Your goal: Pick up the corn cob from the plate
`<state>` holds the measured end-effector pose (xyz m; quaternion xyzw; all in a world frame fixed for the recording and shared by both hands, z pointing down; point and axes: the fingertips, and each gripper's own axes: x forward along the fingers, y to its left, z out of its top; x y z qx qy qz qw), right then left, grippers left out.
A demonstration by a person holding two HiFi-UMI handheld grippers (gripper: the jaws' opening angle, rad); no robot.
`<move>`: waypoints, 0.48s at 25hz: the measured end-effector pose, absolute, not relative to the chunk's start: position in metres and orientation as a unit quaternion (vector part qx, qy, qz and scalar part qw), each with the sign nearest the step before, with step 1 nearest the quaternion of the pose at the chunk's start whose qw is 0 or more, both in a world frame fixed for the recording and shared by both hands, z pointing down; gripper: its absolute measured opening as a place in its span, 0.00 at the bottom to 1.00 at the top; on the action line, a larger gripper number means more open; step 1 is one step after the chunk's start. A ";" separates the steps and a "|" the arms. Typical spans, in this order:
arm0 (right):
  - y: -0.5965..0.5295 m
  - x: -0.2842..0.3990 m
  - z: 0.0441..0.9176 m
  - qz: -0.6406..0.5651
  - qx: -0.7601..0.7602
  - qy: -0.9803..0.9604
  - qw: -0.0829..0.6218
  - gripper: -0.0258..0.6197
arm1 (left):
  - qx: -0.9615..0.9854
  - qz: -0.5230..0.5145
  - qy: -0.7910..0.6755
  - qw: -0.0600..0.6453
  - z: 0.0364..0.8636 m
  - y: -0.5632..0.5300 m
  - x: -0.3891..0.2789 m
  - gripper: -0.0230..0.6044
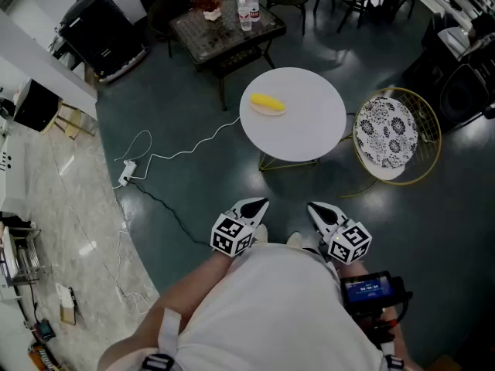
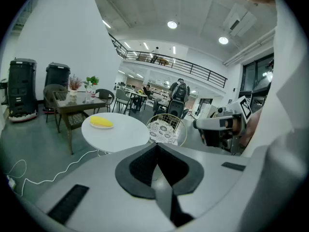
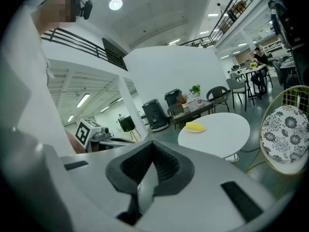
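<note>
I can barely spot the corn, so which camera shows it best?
The head view: the corn cob lies whole on its plate, seen from above. The left and right gripper views show it only side-on and distant.

This looks like a big open hall of an office building, something like a lounge or canteen corner. A balcony with a black railing point(image 2: 178, 64) runs along an upper floor, and round lamps point(image 2: 172, 24) sit in the high white ceiling. On the dark shiny floor point(image 1: 433, 207) stand a round white worktop point(image 1: 309, 130), a wire chair point(image 1: 396, 136) with a patterned cushion, and a dark coffee table point(image 1: 224, 29) with bottles and a plant. More tables and chairs point(image 2: 133, 98) stand far behind
</note>
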<state>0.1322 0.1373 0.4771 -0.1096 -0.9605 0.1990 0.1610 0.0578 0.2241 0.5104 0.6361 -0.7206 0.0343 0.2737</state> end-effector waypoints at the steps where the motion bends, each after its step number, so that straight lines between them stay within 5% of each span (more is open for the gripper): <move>1: 0.132 0.137 0.477 0.198 -0.107 -0.961 0.158 0.05 | 0.638 0.034 -0.720 0.271 0.509 0.219 0.064 0.05; 12: 0.095 0.166 0.471 0.197 -0.113 -0.963 0.144 0.05 | 0.628 0.047 -0.730 0.265 0.502 0.188 0.102 0.05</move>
